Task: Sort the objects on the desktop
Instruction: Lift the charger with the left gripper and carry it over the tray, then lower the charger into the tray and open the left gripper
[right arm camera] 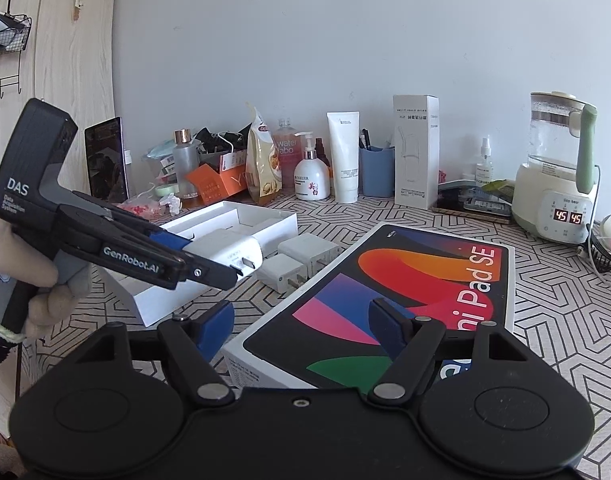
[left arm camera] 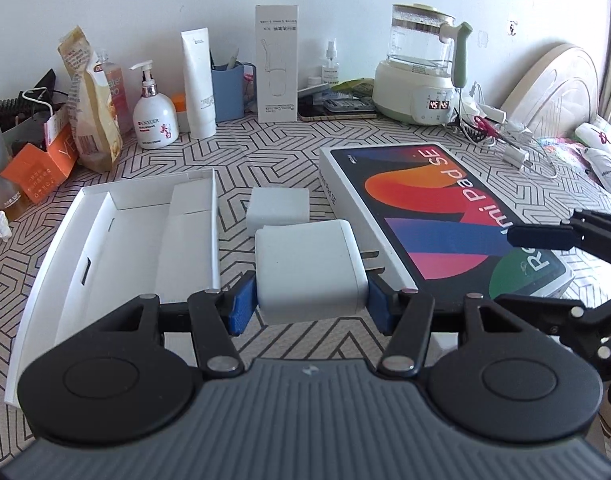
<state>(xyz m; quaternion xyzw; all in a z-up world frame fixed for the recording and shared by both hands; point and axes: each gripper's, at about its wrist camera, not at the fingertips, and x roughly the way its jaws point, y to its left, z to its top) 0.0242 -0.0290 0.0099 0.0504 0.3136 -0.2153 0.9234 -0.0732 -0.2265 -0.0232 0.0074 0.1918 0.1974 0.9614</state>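
Left gripper [left arm camera: 311, 300] clamping a white charger [left arm camera: 310, 266] between its blue pads [left arm camera: 243, 300], holding it lifted just right of the open white tray [left arm camera: 105, 248] and left of the tablet box [left arm camera: 445, 220], prongs pointing right toward that box, long axis running away from the camera. Right gripper [right arm camera: 301, 330] hovering with fingers spread wide and gripping nothing, over the tablet box's near corner, two more chargers [right arm camera: 301, 260] lying just left of the box.
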